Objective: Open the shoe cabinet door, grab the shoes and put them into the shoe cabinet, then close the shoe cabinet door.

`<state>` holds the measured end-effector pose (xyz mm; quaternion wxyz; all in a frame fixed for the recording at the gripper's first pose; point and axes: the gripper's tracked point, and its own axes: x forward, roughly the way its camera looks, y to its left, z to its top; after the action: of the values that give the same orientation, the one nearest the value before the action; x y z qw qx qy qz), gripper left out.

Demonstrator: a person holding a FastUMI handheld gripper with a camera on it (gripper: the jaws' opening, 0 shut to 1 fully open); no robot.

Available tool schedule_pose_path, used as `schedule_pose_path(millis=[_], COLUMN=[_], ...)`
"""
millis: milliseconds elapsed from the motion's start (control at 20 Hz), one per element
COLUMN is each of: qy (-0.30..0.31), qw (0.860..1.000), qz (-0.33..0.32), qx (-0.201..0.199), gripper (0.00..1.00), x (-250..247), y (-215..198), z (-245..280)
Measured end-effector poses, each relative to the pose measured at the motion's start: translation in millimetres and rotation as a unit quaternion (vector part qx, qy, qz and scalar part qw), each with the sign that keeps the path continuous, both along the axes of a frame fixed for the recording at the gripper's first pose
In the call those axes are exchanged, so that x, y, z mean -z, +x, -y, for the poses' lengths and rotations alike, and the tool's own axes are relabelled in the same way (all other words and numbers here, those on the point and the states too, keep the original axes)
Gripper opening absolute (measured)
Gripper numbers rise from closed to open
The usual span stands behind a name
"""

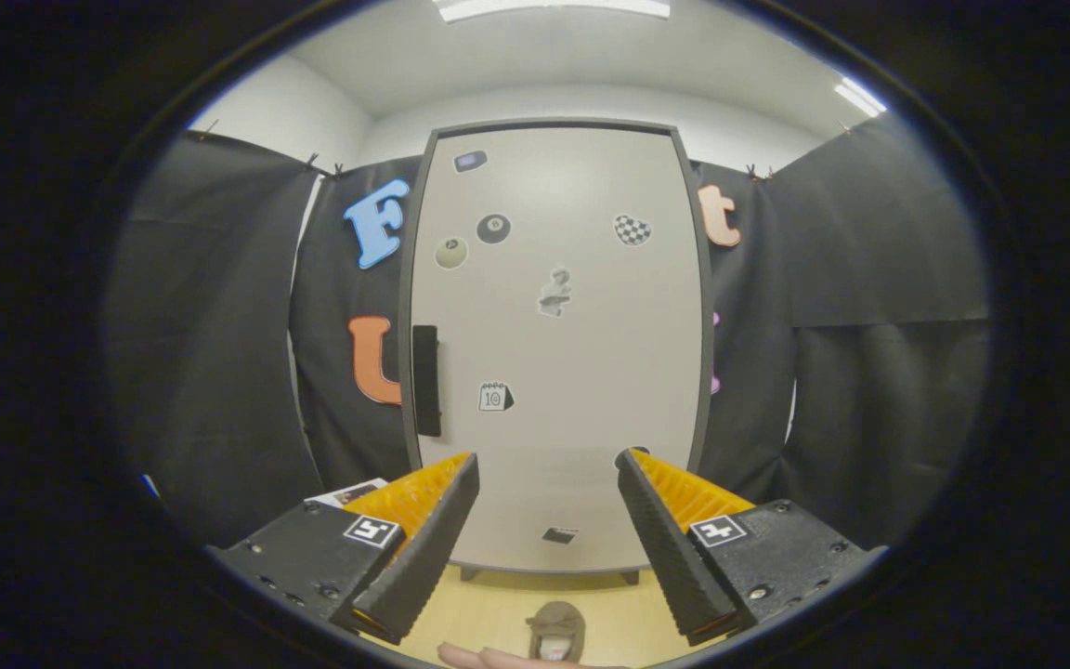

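Right now my gripper (546, 474) hangs with its fingers spread wide, nothing between them. Just below them a brown shoe (556, 632) sits on the pale wooden floor (498, 604), a fingertip (475, 658) beside it. Beyond stands the shoe cabinet (558, 353), its sticker-dotted door (581, 307) closed, black handle (426, 379) at the left edge.

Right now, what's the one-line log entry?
pale grey shoe cabinet door: closed | black handle: untouched | gripper: open, empty | brown shoe: on floor
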<state>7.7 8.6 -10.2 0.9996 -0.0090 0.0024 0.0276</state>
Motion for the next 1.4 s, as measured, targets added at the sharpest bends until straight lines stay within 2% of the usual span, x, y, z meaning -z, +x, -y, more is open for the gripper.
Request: schedule_pose_path(millis=[400, 650, 800, 950, 1150, 1250, 1300, 1350, 1400], qy=[-0.001, -0.010, -0.015, -0.020, -0.006, 0.008, 0.020, 0.028, 0.027], qw=[0.999, 0.996, 0.995, 0.996, 0.998, 0.999, 0.998, 0.997, 0.997], qz=[0.028, 0.032, 0.026, 0.034, 0.003, -0.013, -0.019, -0.026, -0.029], qx=[-0.029, -0.078, -0.092, -0.083, -0.054, -0.044, -0.054, -0.066, -0.067], gripper=[0.98, 0.98, 0.97, 0.97, 0.94, 0.89, 0.79, 0.75, 0.58], x=[-7, -9, -5, -10, 2, 8, 9, 13, 15], y=[27, 62, 92, 127, 170, 181, 185, 186, 188], z=[-30, -79, -110, -129, -137, -137, -142, -148, -150])
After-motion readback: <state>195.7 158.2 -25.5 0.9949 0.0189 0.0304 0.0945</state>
